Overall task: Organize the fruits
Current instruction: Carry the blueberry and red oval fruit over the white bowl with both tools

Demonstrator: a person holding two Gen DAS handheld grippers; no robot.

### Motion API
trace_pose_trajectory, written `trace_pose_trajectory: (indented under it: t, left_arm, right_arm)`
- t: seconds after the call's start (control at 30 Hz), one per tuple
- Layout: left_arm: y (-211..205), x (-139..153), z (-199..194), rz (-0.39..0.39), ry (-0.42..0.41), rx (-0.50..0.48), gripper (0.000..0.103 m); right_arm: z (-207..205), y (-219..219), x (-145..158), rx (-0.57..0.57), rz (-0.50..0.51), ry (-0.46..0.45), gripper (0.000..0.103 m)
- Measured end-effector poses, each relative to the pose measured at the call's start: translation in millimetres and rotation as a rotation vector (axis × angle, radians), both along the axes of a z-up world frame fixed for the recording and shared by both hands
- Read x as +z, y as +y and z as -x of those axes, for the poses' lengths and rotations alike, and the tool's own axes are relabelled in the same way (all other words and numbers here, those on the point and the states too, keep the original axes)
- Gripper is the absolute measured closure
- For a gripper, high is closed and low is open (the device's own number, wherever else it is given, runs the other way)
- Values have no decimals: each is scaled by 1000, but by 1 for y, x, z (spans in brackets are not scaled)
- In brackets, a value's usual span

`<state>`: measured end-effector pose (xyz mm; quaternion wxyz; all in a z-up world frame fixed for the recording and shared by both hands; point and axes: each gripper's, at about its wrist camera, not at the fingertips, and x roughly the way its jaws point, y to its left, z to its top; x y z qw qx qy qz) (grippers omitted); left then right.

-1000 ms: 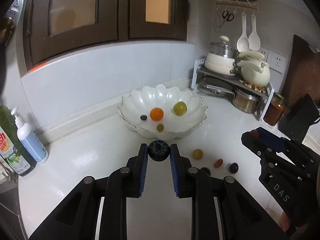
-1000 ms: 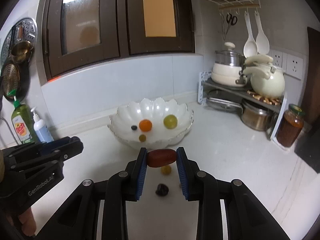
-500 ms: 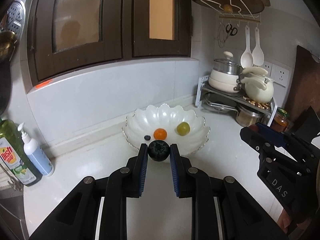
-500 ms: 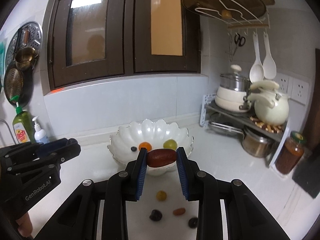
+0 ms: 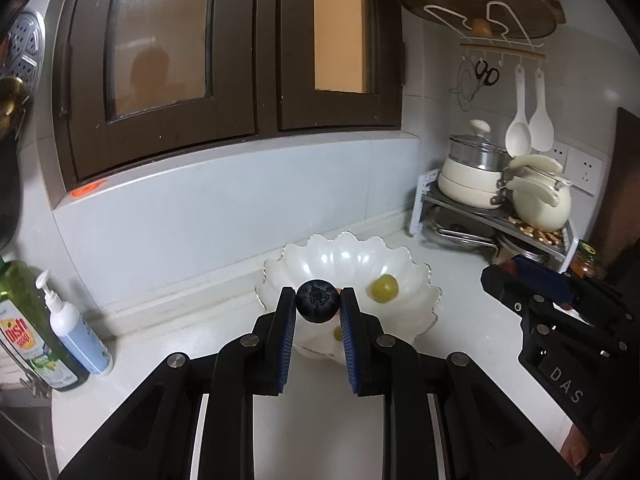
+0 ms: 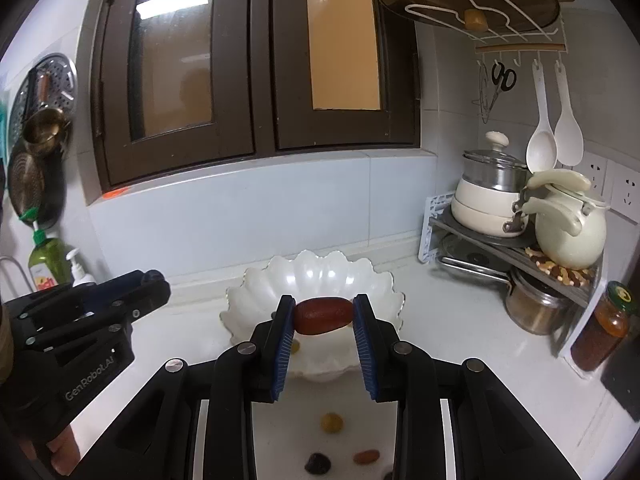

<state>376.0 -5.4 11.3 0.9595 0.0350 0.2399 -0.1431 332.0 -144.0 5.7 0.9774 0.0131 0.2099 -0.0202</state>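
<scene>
Left tongs (image 5: 318, 306) clamped on a dark blueberry (image 5: 317, 306), right tongs (image 6: 323, 316) clamped endwise on a reddish-brown oblong fruit (image 6: 322, 315), both held up in front of the white scalloped bowl (image 6: 256, 292). In the bowl, a green grape (image 5: 384, 288). On the desk (image 6: 452, 312) below the right tongs, an olive-yellow fruit (image 6: 331, 423), an orange one (image 6: 366, 456) and a dark one (image 6: 317, 463).

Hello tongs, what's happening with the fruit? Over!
Left tongs shut on blueberry. Right tongs shut on red fruit. White bowl just ahead, path clear. Loose fruits on counter.
</scene>
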Motion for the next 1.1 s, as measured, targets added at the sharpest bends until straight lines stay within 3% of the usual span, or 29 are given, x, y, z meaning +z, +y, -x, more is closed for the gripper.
trace_pose_trajectory:
  t: [0.33, 0.73, 1.1]
  left_arm:
    - [-10, 6, -39, -32, 23, -6, 80]
    - [-22, 1, -97, -44, 164, -31, 80]
    - [-31, -19, -138, -74, 283, -38, 80]
  right_arm:
    - [-45, -11, 7, 20, 20, 61, 72]
    - [-106, -19, 1, 54, 28, 209, 72]
    - [-153, -29, -29, 72, 3, 396, 72]
